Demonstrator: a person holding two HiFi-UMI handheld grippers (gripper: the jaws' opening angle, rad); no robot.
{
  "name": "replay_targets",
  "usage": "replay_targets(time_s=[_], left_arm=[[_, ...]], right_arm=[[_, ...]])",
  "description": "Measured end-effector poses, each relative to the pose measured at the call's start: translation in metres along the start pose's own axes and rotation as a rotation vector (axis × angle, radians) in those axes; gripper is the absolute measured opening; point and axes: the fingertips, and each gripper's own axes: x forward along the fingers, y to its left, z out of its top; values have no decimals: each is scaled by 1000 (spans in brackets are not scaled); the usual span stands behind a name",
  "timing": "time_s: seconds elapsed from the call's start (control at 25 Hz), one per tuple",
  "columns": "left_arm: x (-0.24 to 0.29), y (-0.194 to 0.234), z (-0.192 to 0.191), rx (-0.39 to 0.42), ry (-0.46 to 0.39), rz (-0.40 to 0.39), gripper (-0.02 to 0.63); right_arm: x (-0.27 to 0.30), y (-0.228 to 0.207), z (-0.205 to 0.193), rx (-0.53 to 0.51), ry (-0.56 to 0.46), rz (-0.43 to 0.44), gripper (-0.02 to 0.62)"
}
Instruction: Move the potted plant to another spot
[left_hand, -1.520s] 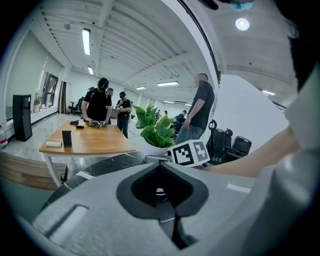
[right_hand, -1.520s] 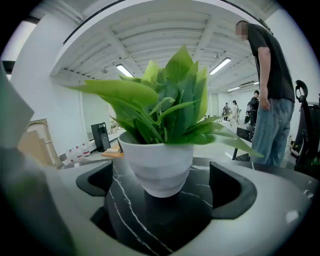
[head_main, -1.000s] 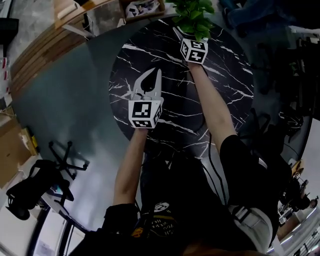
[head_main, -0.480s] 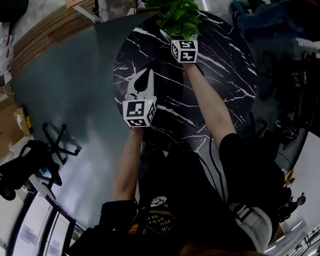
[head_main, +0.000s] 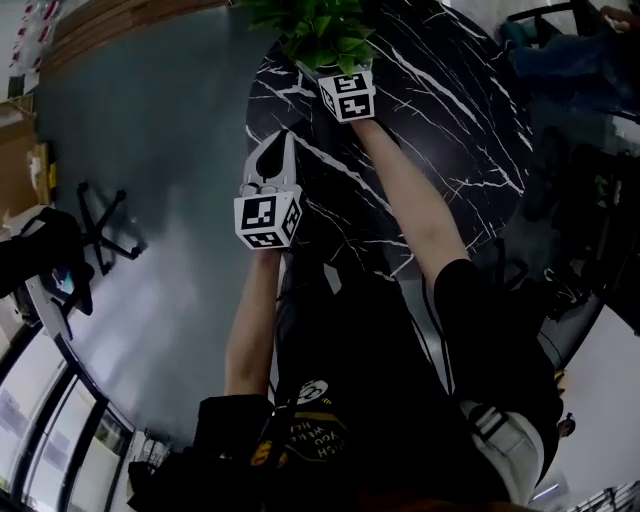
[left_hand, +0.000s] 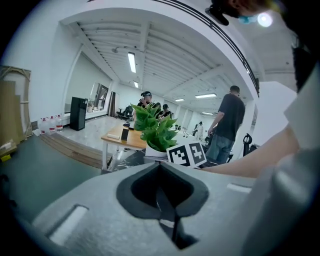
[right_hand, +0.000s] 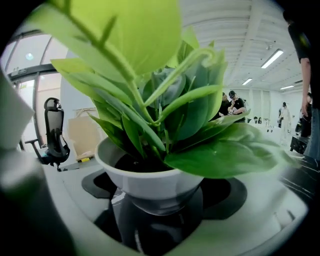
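The potted plant (right_hand: 150, 182), green leaves in a white pot, sits between the jaws of my right gripper (right_hand: 157, 212), which is shut on the pot's lower body. In the head view the plant (head_main: 320, 30) hangs over the far left part of the round black marble table (head_main: 450, 120), and its leaves hide the right gripper's (head_main: 322, 62) tips. My left gripper (head_main: 283, 138) is shut and holds nothing, nearer and to the left, over the table's left edge. The left gripper view looks past its closed jaws (left_hand: 159, 167) at the plant (left_hand: 155, 127).
An office chair (head_main: 40, 260) stands on the grey floor to the left. Beyond the plant are a wooden table (left_hand: 120, 136), a person in a dark shirt (left_hand: 227, 125) and water bottles (left_hand: 50, 124) by the wall. Another chair (right_hand: 54, 132) and cardboard (right_hand: 82, 135) show behind the pot.
Both grippers have swung sideways together. The plant, still held by the right gripper, went from the table's far middle toward its far left edge. The left gripper stayed shut.
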Motion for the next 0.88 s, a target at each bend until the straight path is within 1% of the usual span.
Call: replay_targets(time_s=[0.16,0.24,0.36,0.48,0.64,0.88], left_arm=[[-39,7,-7,-39,-17,44,5],[-54,8,-9,-40,-24,51,5],[-73,5,-14,-11,-13,35,5],[-92,-1,-19,24,3,-6,5],[-110,-11,-30,38,16,-65,5],[-106,-61,-42,75,45,-190,5]], right_arm=[[-18,52,-13,-39,3,70,492],[-31,72,-20,-50,3,91,492],[-51,99,-33,-61,11,111,492],[-70,114,-48,-50,21,87,492],[-101,108,-65,-16,37,11,492],[-171,51,-97,58,51,-130,492]])
